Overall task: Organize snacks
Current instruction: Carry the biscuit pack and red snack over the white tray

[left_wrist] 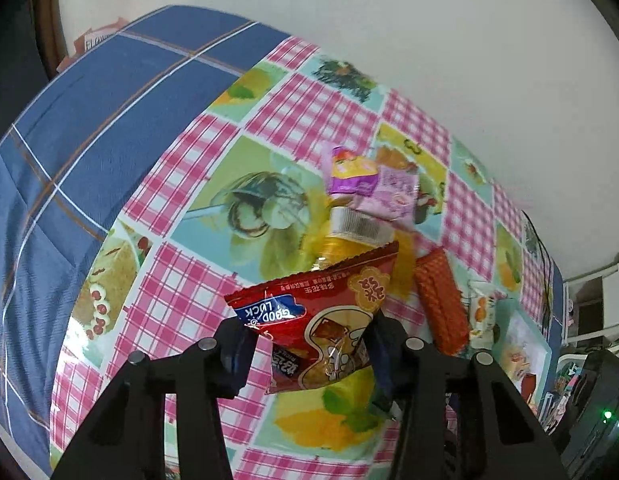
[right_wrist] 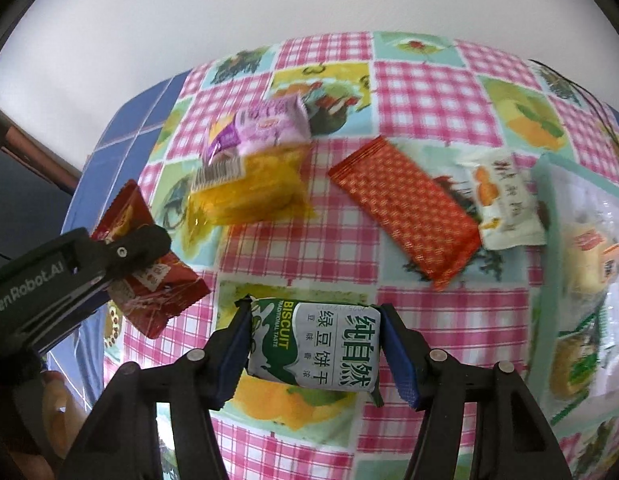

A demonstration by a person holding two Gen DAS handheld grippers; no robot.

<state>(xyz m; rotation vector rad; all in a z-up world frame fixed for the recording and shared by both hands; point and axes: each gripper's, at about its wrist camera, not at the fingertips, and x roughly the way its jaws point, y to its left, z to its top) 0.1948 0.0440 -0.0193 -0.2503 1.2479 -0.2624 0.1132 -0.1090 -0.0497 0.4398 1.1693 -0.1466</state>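
Pink checked tablecloth (right_wrist: 429, 92) filled both views while my left gripper (left_wrist: 309, 344) pinched the light, crinkly red packet (left_wrist: 329, 312) at lower centre and my right gripper (right_wrist: 315, 348) squeezed the soft, crushable green biscuit pack (right_wrist: 313, 348) across its middle.

Plain white wall (left_wrist: 429, 40) behind worktop, evenly lit, soft daylight. Worktop covered by glossy pink-and-white gingham tablecloth with fruit and dessert picture squares (left_wrist: 301, 112). Blue quilt with thin white and brown check lines (left_wrist: 69, 160) alongside worktop on left, touching cloth edge. Brown wooden frame (left_wrist: 49, 40) at far left, partly hidden. White metal rack (left_wrist: 601, 300) at far right, cluttered, blurred. Dark box with green indicator light (left_wrist: 601, 412) just below rack.
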